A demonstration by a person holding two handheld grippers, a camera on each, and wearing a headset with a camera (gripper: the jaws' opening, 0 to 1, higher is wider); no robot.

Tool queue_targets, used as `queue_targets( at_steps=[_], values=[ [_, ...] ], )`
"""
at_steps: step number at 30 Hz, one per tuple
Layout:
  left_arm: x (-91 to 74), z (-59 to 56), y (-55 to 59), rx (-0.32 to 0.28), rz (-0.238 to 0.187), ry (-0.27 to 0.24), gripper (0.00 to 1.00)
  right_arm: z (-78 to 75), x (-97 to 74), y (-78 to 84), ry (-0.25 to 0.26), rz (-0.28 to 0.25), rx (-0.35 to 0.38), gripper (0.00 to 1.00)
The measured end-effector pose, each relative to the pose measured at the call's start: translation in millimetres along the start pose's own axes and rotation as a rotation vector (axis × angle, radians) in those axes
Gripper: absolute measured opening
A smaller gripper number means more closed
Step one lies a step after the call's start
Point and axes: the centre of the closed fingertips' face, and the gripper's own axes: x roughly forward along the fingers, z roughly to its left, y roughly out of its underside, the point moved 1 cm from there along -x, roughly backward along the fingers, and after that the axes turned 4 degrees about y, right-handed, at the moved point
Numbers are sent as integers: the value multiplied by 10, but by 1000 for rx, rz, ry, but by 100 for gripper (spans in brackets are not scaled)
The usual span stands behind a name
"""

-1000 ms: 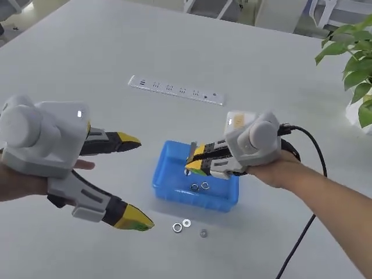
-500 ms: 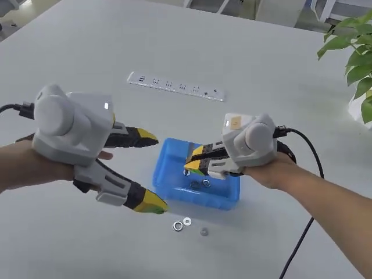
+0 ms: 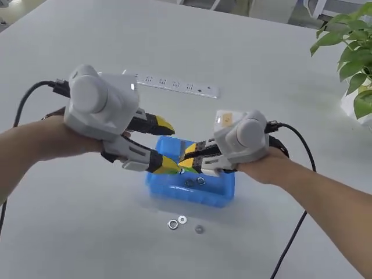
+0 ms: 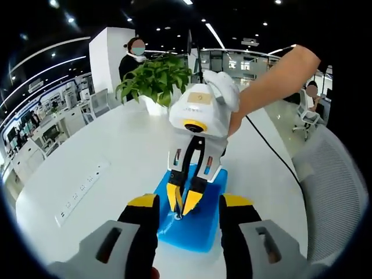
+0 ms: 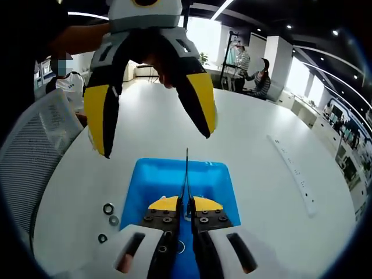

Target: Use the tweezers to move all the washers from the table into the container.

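A blue container (image 3: 174, 192) stands in the middle of the table, with two washers (image 3: 200, 181) inside it. Three more washers (image 3: 182, 220) lie on the table just in front of it. My right gripper (image 3: 187, 165) is shut on thin metal tweezers (image 5: 186, 168), which point over the container (image 5: 168, 174). My left gripper (image 3: 163, 145) is open and holds nothing; its lower jaw hangs over the container's left edge, close to the right gripper's tips. In the left gripper view my open left gripper (image 4: 187, 204) faces the right gripper (image 4: 185, 200).
A white power strip (image 3: 171, 84) lies behind the container. A potted plant (image 3: 349, 52) stands at the far right. A black cable (image 3: 296, 232) trails from the right gripper toward the table's near edge. People stand in the background.
My left gripper has swung right, from the table's left side to over the container's left edge, close to the right gripper. The right gripper has barely moved.
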Motion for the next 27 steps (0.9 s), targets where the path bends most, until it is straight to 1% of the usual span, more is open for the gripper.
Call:
queue_targets(
  at_steps=[2,5,8,13,15,17,21,27],
  values=[
    [28,39,-12,9,-1,-3,42,2,0,0,-2,1,-2,7],
    [61,63,-26,11,-8,5,37,5,2,-1,-4,0,-3,7],
    [113,90,-12,26,1,15,32,5,4,-3,-8,0,-10,7],
    [187,116,16,46,17,35,27,11,3,-3,-13,-2,-18,7],
    [216,111,33,48,23,51,25,12,1,-1,-14,-1,-21,8],
    [240,112,65,54,38,55,23,16,-1,-2,-15,0,-25,8],
    [274,86,113,67,51,76,16,22,-5,1,-18,2,-34,8],
    [296,66,124,84,52,95,8,26,-7,1,-27,6,-48,8]
  ],
)
